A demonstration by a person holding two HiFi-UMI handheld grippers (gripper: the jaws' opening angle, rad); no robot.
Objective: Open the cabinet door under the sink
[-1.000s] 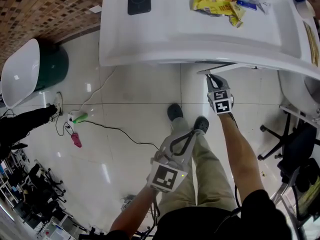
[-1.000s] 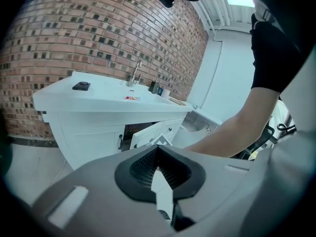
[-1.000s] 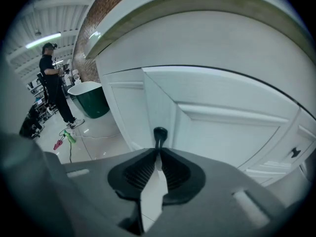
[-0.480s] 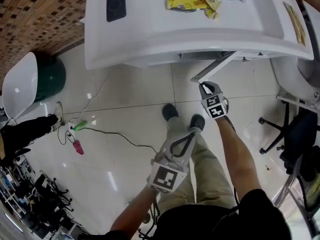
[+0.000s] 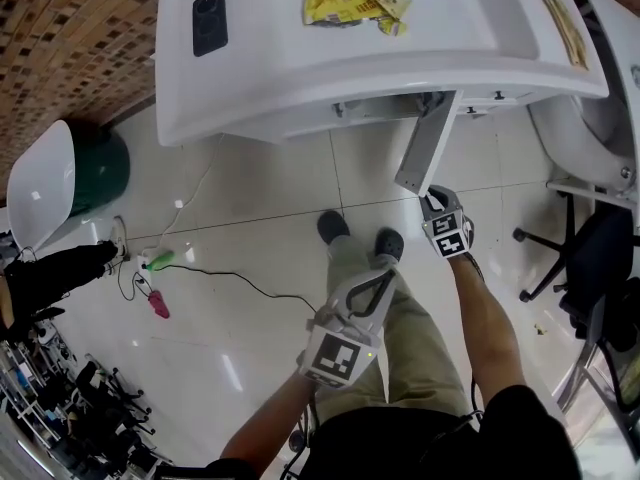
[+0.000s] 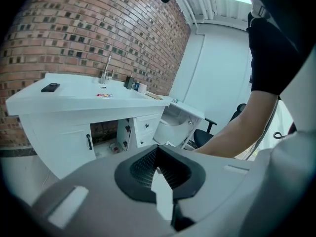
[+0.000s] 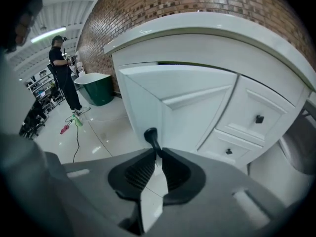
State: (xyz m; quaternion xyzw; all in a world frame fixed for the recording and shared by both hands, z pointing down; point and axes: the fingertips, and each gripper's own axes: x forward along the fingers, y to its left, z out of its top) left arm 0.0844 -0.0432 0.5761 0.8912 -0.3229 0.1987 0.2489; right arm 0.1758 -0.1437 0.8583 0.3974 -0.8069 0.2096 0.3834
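glossy floor tiles (image 5: 250,188) underfoot, the left gripper (image 5: 385,268) hangs spare by the legs with jaws together on nothing, while ahead the right gripper (image 5: 432,196) pinches the black handle (image 7: 150,135) for leverage on the cabinet door (image 5: 425,153), standing well open under the sink counter (image 5: 300,78).

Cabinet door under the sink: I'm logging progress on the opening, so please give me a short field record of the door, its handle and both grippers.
door: cabinet door stands open, angled out from the vanity
handle: black handle, between the right jaws
right gripper: right gripper shut on the handle
left gripper: left gripper shut, empty, away from the cabinet
countertop: snack packets and a black device
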